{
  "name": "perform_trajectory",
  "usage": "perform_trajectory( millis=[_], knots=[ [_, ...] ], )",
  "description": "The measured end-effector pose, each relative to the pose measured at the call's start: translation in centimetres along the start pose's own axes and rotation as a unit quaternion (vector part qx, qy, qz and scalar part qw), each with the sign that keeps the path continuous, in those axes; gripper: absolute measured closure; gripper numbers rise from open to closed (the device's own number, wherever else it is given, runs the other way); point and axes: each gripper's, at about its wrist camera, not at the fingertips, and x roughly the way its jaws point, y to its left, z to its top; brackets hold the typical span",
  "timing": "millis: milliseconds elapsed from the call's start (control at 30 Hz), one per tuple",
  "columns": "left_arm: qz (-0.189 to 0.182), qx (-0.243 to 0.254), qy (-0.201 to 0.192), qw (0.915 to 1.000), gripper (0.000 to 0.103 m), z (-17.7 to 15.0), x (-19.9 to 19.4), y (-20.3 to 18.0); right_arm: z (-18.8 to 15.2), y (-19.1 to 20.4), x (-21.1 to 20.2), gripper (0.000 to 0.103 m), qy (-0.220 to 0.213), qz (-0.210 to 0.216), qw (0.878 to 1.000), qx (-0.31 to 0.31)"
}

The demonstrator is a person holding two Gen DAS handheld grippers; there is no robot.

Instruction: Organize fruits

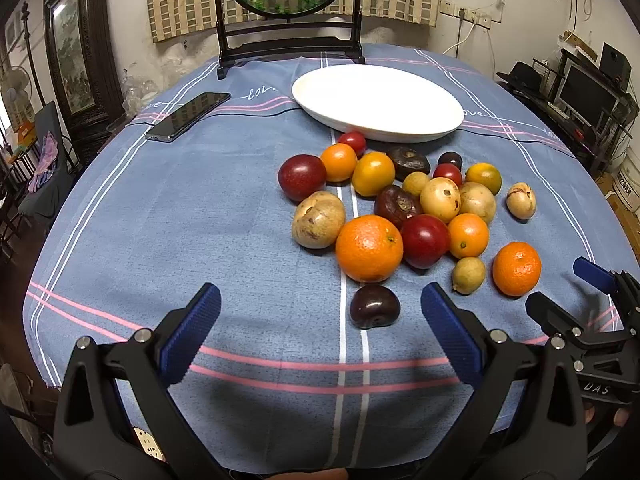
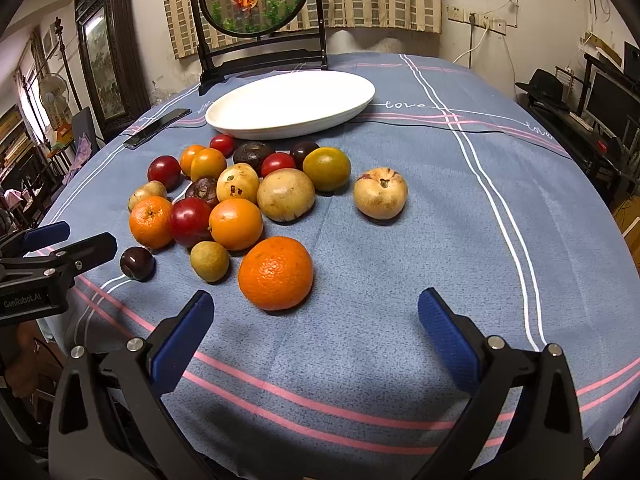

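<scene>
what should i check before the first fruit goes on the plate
1. Left gripper open, nothing held: ok.
2. Right gripper open, nothing held: ok.
3. White plate bare, room for fruit: ok.
4. Dark plum sits apart from the pile, just ahead between the left fingers: ok.
5. Big orange lies ahead of the right gripper, left of centre: not ok, needs lining up.
6. Phone lies clear of the path to the plate: ok.
</scene>
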Motion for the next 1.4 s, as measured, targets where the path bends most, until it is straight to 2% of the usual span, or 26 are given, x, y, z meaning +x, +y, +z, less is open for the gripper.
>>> perform_trajectory(
  millis=[1400],
  knots=[
    [-0.003, -0.002, 0.006, 1.0000, 0.002, -0.28, 0.36, 0.16, 0.06, 0.20, -0.01, 0.001, 0.001, 0.000, 1.000, 0.000]
  ],
)
